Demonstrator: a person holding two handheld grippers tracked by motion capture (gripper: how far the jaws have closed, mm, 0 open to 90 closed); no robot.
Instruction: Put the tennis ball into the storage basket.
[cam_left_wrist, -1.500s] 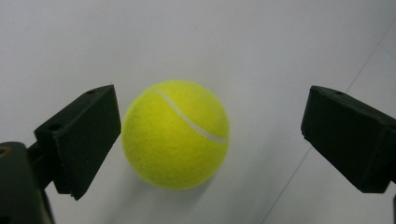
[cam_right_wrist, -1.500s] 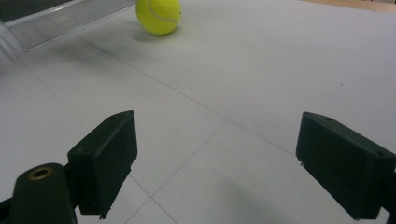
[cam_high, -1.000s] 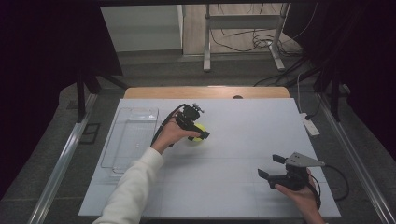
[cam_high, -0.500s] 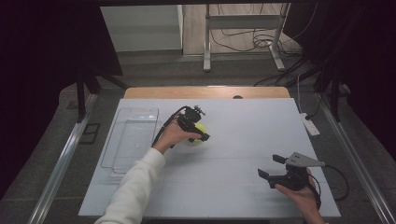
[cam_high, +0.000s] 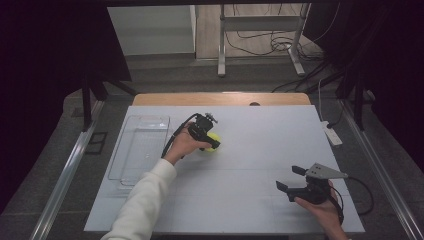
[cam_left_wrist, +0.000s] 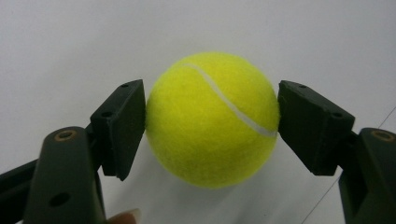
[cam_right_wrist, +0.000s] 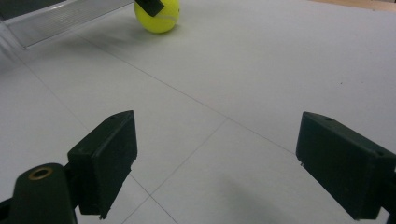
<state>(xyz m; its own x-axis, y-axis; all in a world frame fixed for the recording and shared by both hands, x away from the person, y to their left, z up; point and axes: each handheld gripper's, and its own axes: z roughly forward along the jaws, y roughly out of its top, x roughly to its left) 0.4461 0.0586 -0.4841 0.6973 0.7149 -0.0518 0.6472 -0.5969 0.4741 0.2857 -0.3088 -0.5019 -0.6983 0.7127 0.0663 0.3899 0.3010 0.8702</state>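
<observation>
The ball (cam_left_wrist: 212, 119) sits on the white table (cam_high: 250, 200), left of middle, squarely between the jaws of the left gripper (cam_high: 206, 134), which have just been closing and now press on both its sides; a round thing, it has no long axis to line up with. The clear tray (cam_high: 142, 150) lies just to the left of that hand, the likely place for the ball, with nothing standing between them. The right gripper (cam_high: 292, 180) rests well apart at the near right corner, jaws wide and empty, aimed across bare table toward the ball (cam_right_wrist: 157, 17). The left hand (cam_high: 181, 146) is the nearer by far.
</observation>
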